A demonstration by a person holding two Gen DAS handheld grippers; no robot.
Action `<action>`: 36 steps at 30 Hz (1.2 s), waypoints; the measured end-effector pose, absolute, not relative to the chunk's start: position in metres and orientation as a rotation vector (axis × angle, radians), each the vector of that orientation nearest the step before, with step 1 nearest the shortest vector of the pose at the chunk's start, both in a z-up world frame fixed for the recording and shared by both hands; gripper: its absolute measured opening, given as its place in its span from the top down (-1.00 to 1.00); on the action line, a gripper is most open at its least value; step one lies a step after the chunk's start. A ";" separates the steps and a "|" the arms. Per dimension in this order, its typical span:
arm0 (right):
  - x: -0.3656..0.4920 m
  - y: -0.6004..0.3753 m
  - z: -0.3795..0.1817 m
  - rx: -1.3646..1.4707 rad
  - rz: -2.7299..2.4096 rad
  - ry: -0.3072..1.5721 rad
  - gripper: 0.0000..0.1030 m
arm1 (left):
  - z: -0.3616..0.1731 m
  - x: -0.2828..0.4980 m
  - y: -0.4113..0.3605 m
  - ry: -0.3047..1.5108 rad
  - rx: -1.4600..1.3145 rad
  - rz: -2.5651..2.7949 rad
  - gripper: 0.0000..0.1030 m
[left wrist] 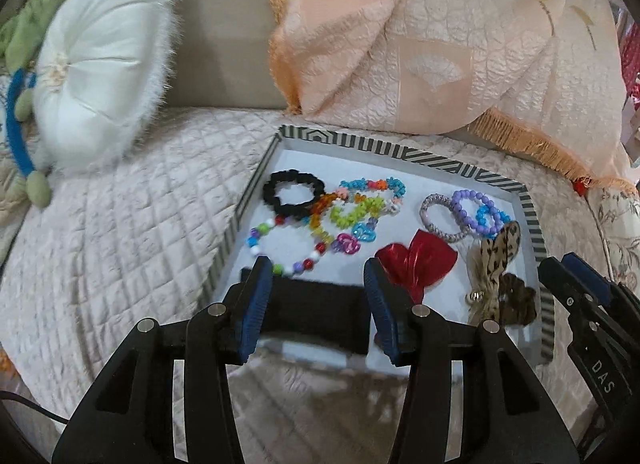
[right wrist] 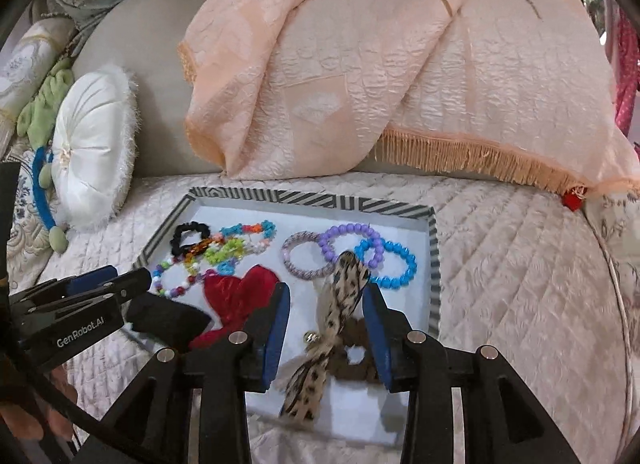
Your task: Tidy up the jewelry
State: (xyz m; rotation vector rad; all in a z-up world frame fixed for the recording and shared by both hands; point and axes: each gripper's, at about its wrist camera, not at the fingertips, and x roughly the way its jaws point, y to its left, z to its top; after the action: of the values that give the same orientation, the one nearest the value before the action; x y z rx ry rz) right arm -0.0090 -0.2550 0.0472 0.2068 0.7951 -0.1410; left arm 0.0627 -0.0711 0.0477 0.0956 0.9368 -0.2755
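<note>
Presently, my left gripper (left wrist: 316, 296) stands wide open around a black pouch (left wrist: 320, 316) at the near edge of the striped tray (left wrist: 534, 224); my right gripper (right wrist: 326, 314) stands wide astride a leopard-print bow (right wrist: 340, 304). Hazard: closing on the bow may also catch the brown scrunchie (right wrist: 352, 348) beneath it, or drag the blue bead bracelet (right wrist: 390, 264) lying just beside.

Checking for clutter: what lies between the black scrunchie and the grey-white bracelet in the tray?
In the right wrist view, a tangle of colourful bead chains fills most of the stretch between the black scrunchie and the grey-white bracelet; bare tray floor follows.
</note>
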 end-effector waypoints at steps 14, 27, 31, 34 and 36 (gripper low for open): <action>-0.043 -0.227 0.062 0.230 -0.166 0.790 0.30 | 0.074 0.019 -0.045 0.861 0.075 -0.268 0.09; -0.049 -0.219 0.066 0.211 -0.166 0.800 0.30 | 0.081 0.011 -0.039 0.843 0.083 -0.257 0.09; -0.050 -0.220 0.065 0.220 -0.170 0.802 0.30 | 0.082 0.010 -0.040 0.843 0.085 -0.255 0.09; -0.051 -0.220 0.065 0.217 -0.175 0.801 0.30 | 0.082 0.009 -0.041 0.845 0.096 -0.262 0.09; -0.051 -0.220 0.065 0.217 -0.173 0.803 0.30 | 0.082 0.008 -0.042 0.846 0.097 -0.262 0.09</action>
State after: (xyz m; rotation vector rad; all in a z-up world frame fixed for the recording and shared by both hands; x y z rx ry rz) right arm -0.0513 -0.2203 0.0647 0.2169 0.8027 -0.1726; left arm 0.0082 -0.0422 0.0820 0.0971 0.8457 -0.2616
